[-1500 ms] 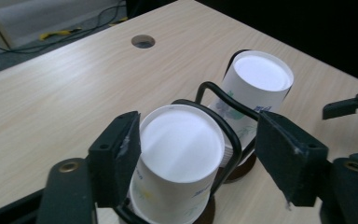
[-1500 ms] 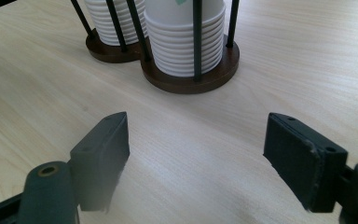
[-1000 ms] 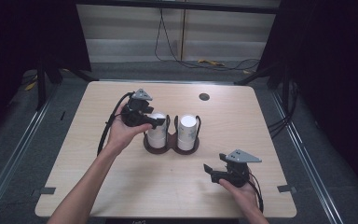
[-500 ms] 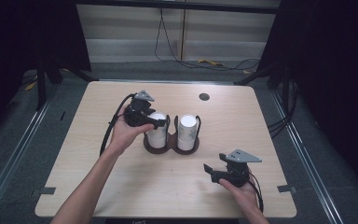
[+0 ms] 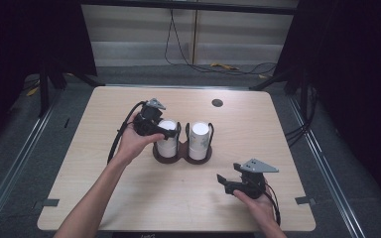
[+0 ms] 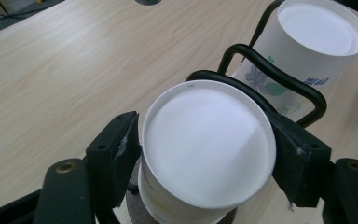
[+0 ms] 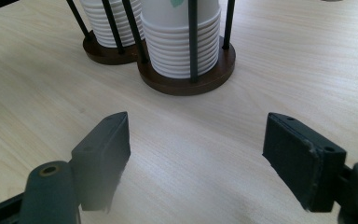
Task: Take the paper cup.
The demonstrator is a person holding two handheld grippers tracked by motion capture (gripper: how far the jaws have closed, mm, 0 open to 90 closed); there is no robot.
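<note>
- Left gripper (image 6: 205, 154) straddles the top cup (image 6: 208, 144) of the left stack in the cup holder (image 5: 182, 152); its jaws have just eased apart, pads beside the rim.
- Right gripper (image 7: 198, 158) hangs near the holder, jaws wide, empty.

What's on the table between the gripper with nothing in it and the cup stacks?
Nothing: in the right gripper view, only bare table lies between the right gripper and the cup holder.

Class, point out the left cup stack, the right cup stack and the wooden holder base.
Left cup stack (image 6: 207, 142), left gripper view, top cup's upturned bottom.
Right cup stack (image 5: 199, 136), high view, top cup.
Holder base (image 7: 186, 84), right gripper view, front rim.
</note>
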